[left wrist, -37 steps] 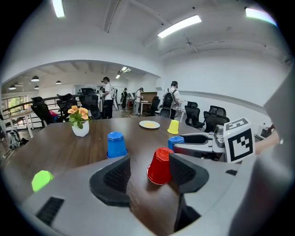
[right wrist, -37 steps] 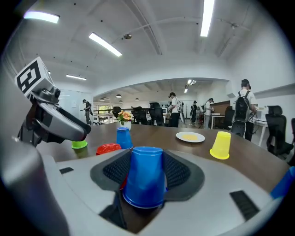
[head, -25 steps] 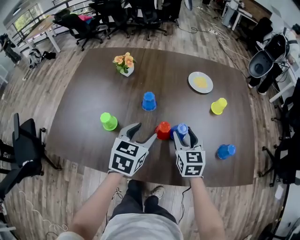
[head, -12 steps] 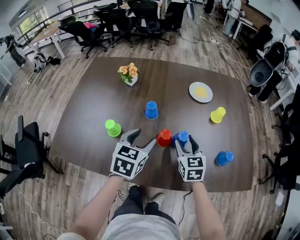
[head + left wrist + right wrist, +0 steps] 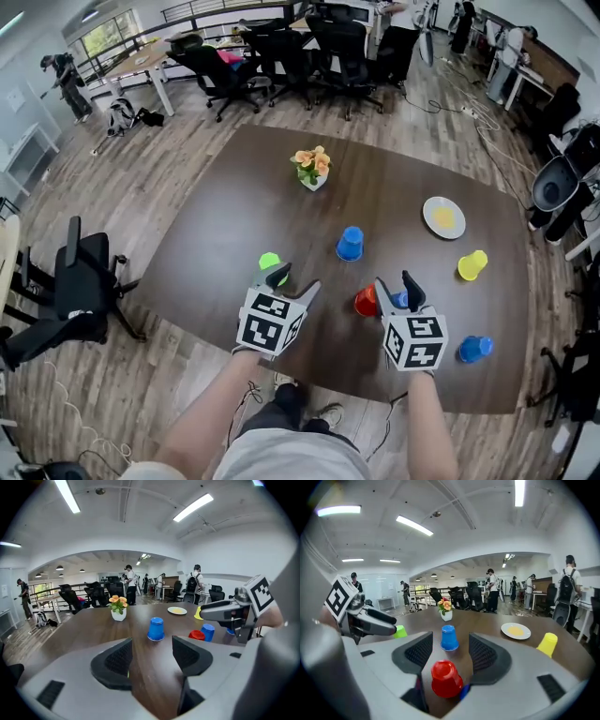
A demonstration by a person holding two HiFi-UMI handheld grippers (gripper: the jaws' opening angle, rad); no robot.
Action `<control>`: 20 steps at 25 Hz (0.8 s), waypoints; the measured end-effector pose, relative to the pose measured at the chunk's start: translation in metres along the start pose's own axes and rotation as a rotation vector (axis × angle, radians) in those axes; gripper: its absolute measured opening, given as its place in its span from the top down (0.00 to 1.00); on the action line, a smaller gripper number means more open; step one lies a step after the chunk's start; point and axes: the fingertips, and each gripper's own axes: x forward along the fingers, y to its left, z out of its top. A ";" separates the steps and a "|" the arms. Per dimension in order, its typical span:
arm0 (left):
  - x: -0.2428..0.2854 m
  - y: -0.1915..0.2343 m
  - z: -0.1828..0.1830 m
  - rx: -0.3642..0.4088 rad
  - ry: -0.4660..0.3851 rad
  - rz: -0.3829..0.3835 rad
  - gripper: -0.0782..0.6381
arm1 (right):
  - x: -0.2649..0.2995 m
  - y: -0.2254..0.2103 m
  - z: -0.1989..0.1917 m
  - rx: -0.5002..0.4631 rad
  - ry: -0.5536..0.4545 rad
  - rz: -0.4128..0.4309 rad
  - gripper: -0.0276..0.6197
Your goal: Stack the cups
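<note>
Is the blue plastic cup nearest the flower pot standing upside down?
Yes, the blue plastic cup rests rim-down, narrow base up.

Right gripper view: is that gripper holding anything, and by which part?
Nothing is held. The right gripper has its jaws wide apart; the upside-down red plastic cup shows low in the gap between them, touching neither pad.

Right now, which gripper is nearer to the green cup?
Left. The left gripper has its jaw tips just beside the green cup. The right gripper is farther off to the right, by the red cup.
</note>
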 end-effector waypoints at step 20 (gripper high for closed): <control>0.028 0.108 -0.054 -0.042 0.151 0.058 0.59 | 0.055 0.046 0.031 0.017 0.003 0.016 0.61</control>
